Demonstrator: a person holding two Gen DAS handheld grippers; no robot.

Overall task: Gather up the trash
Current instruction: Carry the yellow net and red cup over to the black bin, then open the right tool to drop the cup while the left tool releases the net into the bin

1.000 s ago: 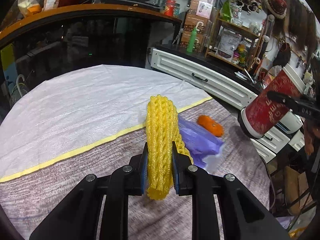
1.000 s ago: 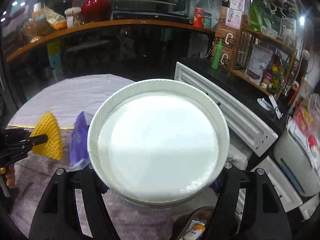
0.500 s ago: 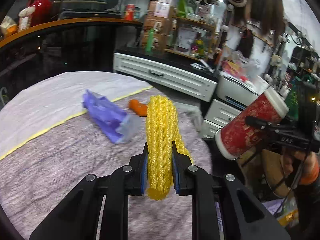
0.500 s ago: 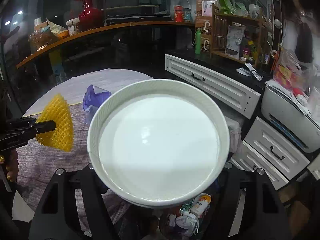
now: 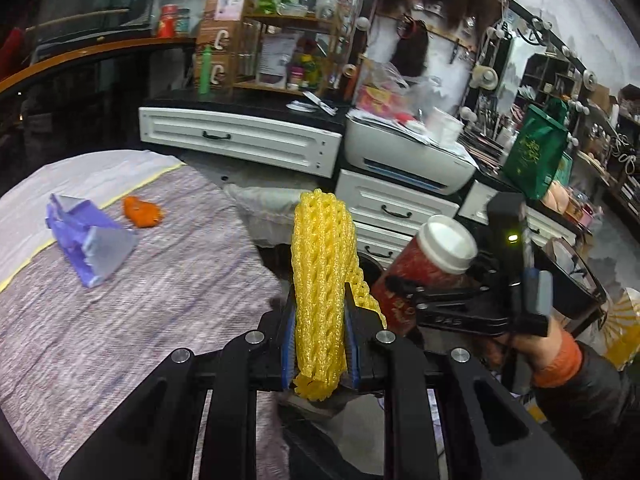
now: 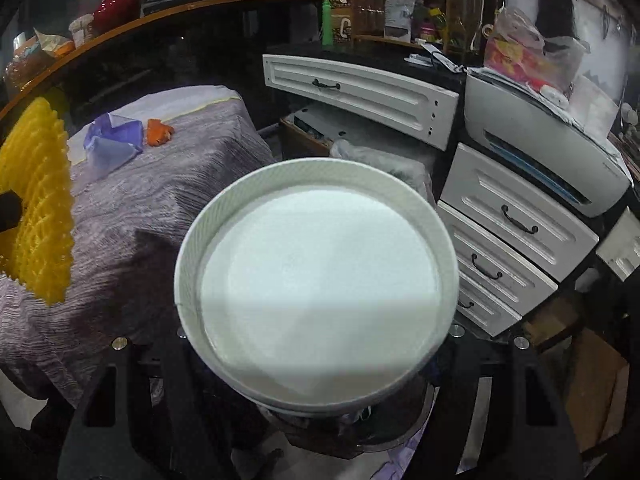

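Yellow foam net [image 5: 320,280] pinched in our left tongs [image 5: 320,354], red paper cup [image 5: 424,268] gripped in our right tongs [image 6: 316,360], purple bag [image 5: 90,240] and orange scrap [image 5: 142,211] on counter [image 5: 160,320].

Yellow foam net [image 5: 320,280] upright, red paper cup [image 5: 424,268] tilted; purple wrapper [image 5: 90,240] on table.

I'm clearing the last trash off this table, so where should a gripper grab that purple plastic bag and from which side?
Take the purple bag at its bunched, crumpled end, the darker folds farthest from the table edge, coming down from above. That end stands up in ridges a two-finger pinch can probably close on; the paler end lies flat on the cloth. Stay clear of the orange scrap lying apart beside it.
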